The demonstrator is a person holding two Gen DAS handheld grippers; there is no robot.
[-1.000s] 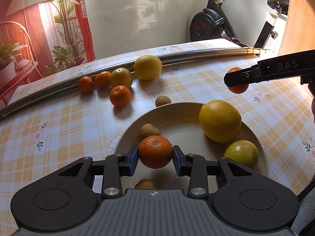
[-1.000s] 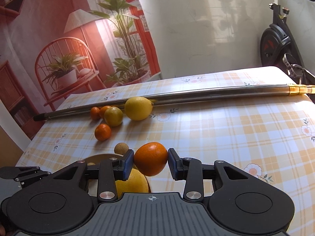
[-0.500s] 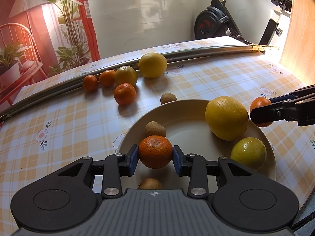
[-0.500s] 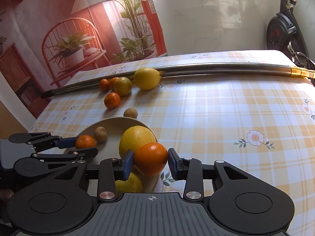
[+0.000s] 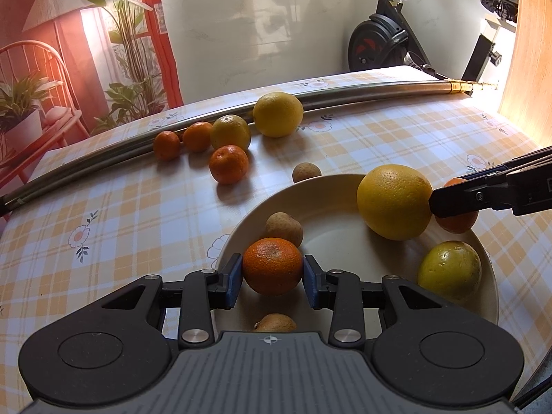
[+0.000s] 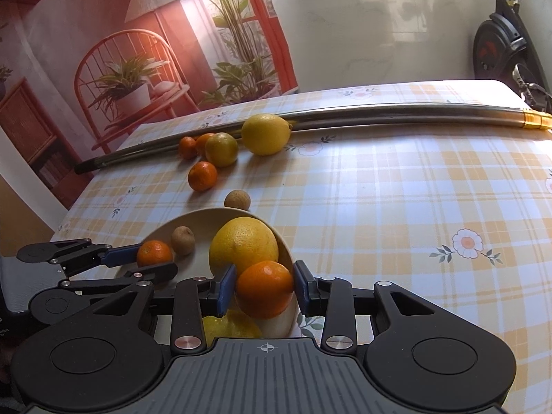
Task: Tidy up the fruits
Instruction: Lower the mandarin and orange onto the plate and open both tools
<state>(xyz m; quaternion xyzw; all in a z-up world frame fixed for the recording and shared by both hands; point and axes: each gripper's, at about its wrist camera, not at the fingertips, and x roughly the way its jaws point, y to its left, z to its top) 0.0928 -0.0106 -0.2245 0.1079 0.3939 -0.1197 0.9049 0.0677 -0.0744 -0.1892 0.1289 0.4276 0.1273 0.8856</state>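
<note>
— Orange is the colour that I am seeing most. The left gripper [image 5: 272, 276] is pinching a mandarin [image 5: 272, 265] between its blue pads [image 5: 233, 279], and it is holding this fruit over the near-left part of the cream plate [image 5: 345, 241].

— And the right gripper [image 6: 265, 286]?

— It is also pressing on an orange mandarin [image 6: 265, 289]. This one is hanging at the right rim of the plate, just beside the big yellow citrus [image 5: 395, 201] that is lying inside. In the left wrist view its dark fingers [image 5: 459, 201] are coming in from the right edge and covering part of that fruit.

— What else is lying in the plate?

— A yellow-green fruit [image 5: 448, 270] is sitting near the right rim, a small brown fruit [image 5: 283, 228] is lying just behind the left mandarin, and another brown one [image 5: 275, 322] is showing under the left gripper.

— And on the checked tablecloth [image 5: 120, 224]?

— One brown fruit [image 5: 306, 172] is sitting just beside the far rim of the plate. Further back, a lone mandarin [image 5: 228, 164] is lying alone, and behind it two small mandarins [image 5: 183, 140], a yellow-green citrus [image 5: 230, 132] and a lemon-yellow fruit [image 5: 278, 114] are standing in a row along the metal pole [image 5: 362, 89] near the far edge of the table.
</note>
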